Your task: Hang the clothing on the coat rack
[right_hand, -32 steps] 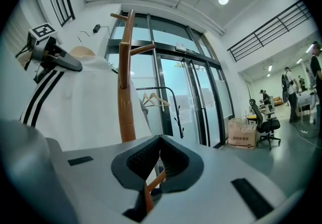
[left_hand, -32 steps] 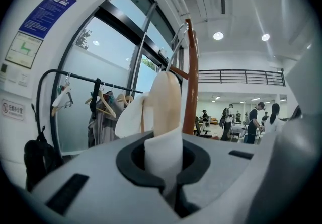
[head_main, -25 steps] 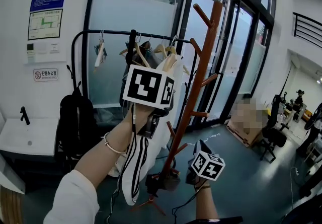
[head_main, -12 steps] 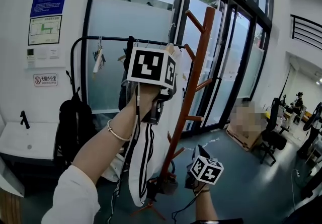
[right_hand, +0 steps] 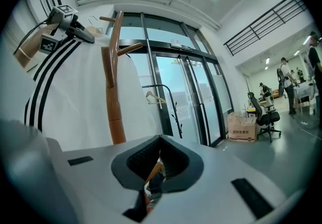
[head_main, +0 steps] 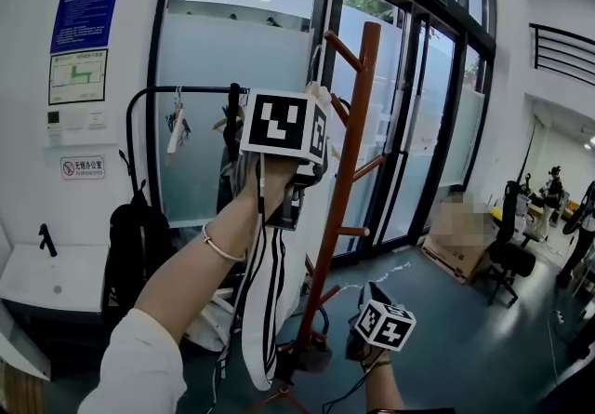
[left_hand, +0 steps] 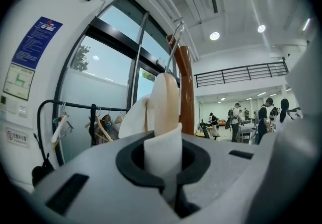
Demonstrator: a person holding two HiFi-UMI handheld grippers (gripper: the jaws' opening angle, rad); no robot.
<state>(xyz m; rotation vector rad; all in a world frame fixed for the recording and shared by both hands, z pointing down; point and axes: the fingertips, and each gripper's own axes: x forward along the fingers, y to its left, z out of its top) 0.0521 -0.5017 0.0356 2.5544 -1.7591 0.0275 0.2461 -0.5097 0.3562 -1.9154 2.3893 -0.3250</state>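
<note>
A white garment with black stripes (head_main: 265, 296) hangs on a wooden hanger (left_hand: 166, 99) whose metal hook (left_hand: 176, 42) rises beside the top of the brown wooden coat rack (head_main: 346, 175). My left gripper (head_main: 299, 138) is raised at arm's length, just left of the rack's upper pegs. It is shut on the garment's white cloth (left_hand: 163, 155) at the hanger. My right gripper (head_main: 372, 327) hangs low near the rack's base with its jaws shut. Only a sliver of orange and dark shows in the gap at my right gripper (right_hand: 153, 177).
A black clothes rail (head_main: 186, 89) with several hangers stands behind the rack, with a black backpack (head_main: 139, 235) below it. Glass doors (head_main: 423, 124) lie beyond. A cardboard box (head_main: 456, 231) and an office chair (head_main: 507, 259) stand at the right. A white counter (head_main: 46, 268) is at the left.
My left gripper has lifted the garment and hanger higher along the rack, towards its upper pegs. My right gripper has stayed low by the base.
</note>
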